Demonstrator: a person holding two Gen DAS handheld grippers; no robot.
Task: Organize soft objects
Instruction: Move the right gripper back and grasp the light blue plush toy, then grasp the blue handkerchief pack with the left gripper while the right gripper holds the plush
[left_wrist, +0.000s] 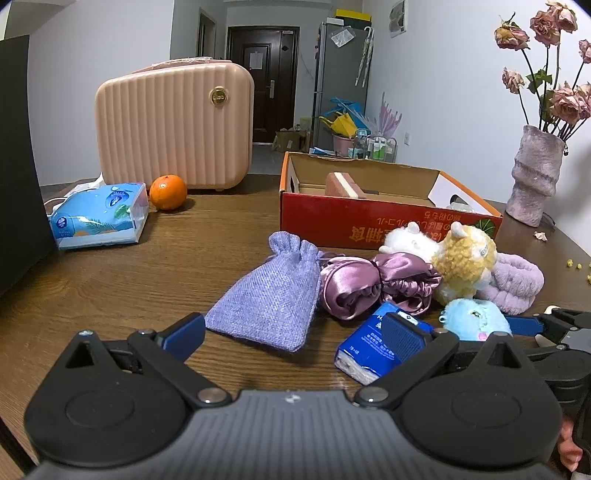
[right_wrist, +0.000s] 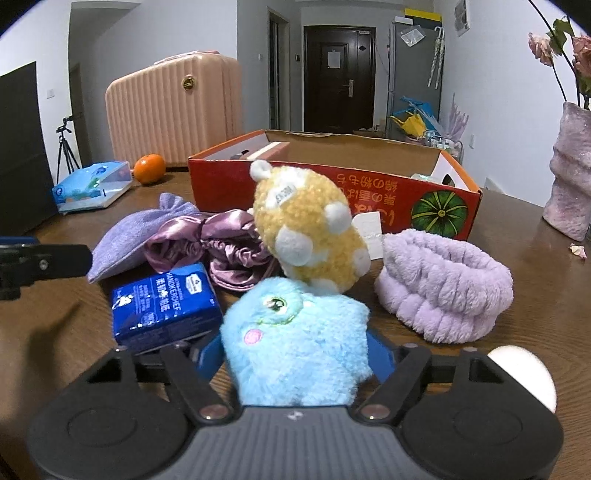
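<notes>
A: The right gripper (right_wrist: 295, 354) has its two blue fingers on either side of the fluffy light-blue plush toy (right_wrist: 295, 343). Do they hold it?

B: The toy fills the whole gap and its fur bulges over both pads, so it looks gripped, but the contact itself is buried in fur. It sits low over the brown wooden table (left_wrist: 122, 266), just in front of the yellow-and-white woolly plush animal (right_wrist: 314, 240).

A: And the left gripper (left_wrist: 295, 332)?

B: Its jaws stand wide with nothing between them. One fingertip lies over the dark-blue pack of paper handkerchiefs (left_wrist: 369, 354), though touching or merely in front cannot be told. The lilac woven drawstring pouch (left_wrist: 269, 306) lies just beyond the other.

A: Why are the things heaped there?

B: Probably because the open red cardboard box (left_wrist: 369, 218) stands right behind them. The pouch, the mauve satin scrunchie cloth (left_wrist: 373, 284), the plush animals and the lilac fleece headband (right_wrist: 443, 284) crowd against its front wall, a short carry away.

A: Anything hard to read?

B: The box's floor is mostly hidden by its wall; only a pink-and-cream block (left_wrist: 343, 184) shows inside. A white woolly thing (left_wrist: 410, 240) behind the yellow plush is half covered. The right gripper's body hides the blue toy's lower half.
</notes>
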